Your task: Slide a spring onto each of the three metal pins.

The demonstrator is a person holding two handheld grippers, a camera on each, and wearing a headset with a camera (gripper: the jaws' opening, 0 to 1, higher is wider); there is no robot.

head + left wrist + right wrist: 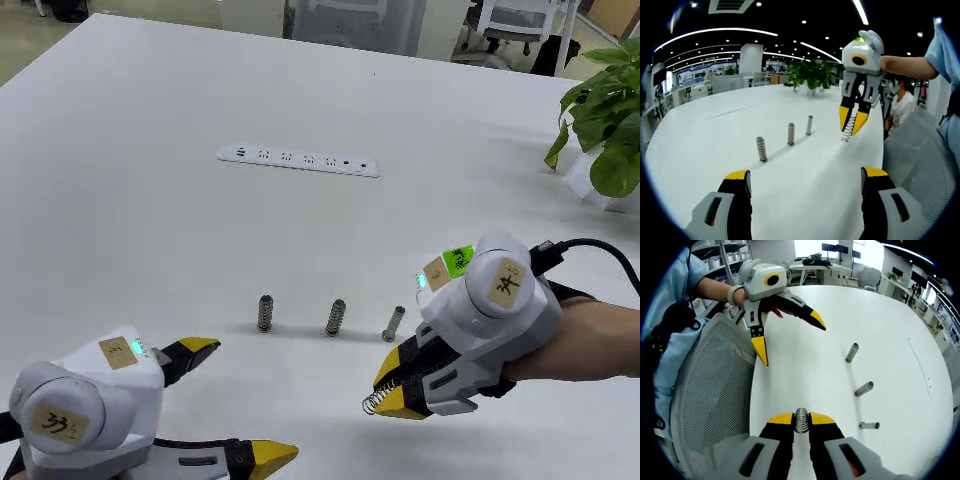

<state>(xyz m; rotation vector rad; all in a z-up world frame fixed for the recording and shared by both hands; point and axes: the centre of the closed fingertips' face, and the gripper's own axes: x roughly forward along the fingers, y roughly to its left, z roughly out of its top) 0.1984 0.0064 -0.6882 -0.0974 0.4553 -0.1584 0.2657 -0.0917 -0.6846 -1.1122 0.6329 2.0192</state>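
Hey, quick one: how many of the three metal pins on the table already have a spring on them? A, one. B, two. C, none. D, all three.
B: the left pin and the middle pin each carry a spring, while the right pin is bare and the right gripper holds a loose spring.

Open counter (120,220) fills the left and centre of the head view, between the power strip (298,159) above and the row of three pins (335,317) below centre. A potted plant (605,120) crowds the upper right edge. The right gripper (388,388), clamping a spring (373,400), blocks the row's right end, and the spread left gripper (245,400) takes the lower left.
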